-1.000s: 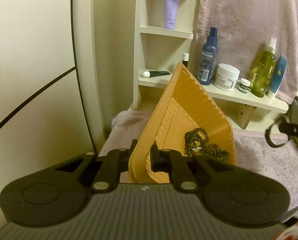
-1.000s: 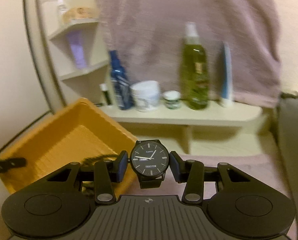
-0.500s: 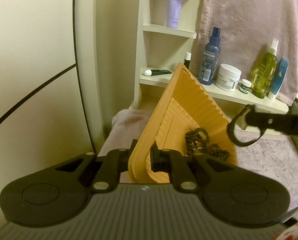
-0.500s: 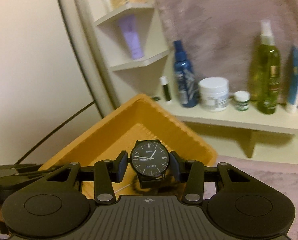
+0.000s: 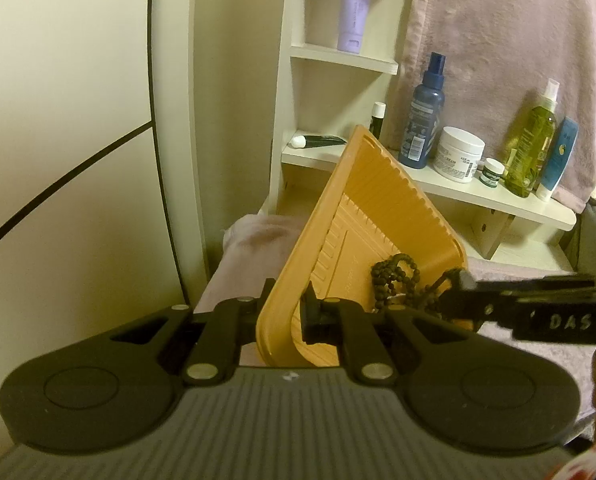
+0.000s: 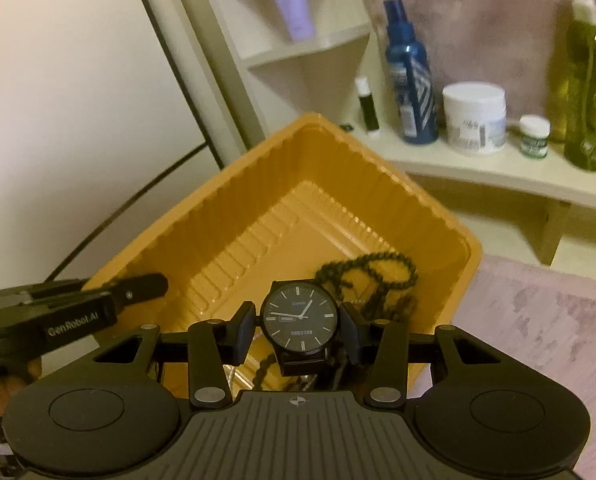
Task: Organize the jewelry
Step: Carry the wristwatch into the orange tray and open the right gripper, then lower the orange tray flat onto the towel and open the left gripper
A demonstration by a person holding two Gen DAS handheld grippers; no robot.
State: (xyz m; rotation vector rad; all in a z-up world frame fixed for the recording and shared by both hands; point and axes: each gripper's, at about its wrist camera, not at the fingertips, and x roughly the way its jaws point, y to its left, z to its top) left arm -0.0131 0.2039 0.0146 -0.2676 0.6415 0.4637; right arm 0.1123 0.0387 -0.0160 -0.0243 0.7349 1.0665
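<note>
- My left gripper (image 5: pixel 286 312) is pinched down on the near wall of the orange tray (image 5: pixel 377 216), one finger outside the wall and one inside, with only the wall's thickness between them; the tray is tipped up on its side toward 1 o'clock in my left view.
- In my right view that same gripper (image 6: pixel 138 288) comes in from 9 o'clock, gripping the tray's (image 6: pixel 234 216) left rim.
- A dark bead necklace (image 5: pixel 395 276) lies heaped in the tray's low corner, at about 3 o'clock from my left fingers.
- My right gripper (image 6: pixel 298 330) has its blue-padded fingers closed partway on the case of a black watch (image 6: pixel 299 318), dial facing the camera, strap hanging below. The watch hangs over the tray's inside, just in front of the beads (image 6: pixel 367 276), which sit at 1 o'clock from it. I cannot tell whether the strap touches the tray floor.
- In my left view the right gripper (image 5: pixel 453 292) reaches in from 3 o'clock, its tip over the tray's low corner by the beads.
- Behind the tray, at 12 to 2 o'clock, a cream shelf (image 6: pixel 477 164) holds a blue spray bottle (image 6: pixel 411 80), a white jar (image 6: pixel 473 118) and a green bottle (image 6: pixel 587 92).
- A pink cloth (image 6: pixel 537 320) covers the surface at 3 o'clock.
</note>
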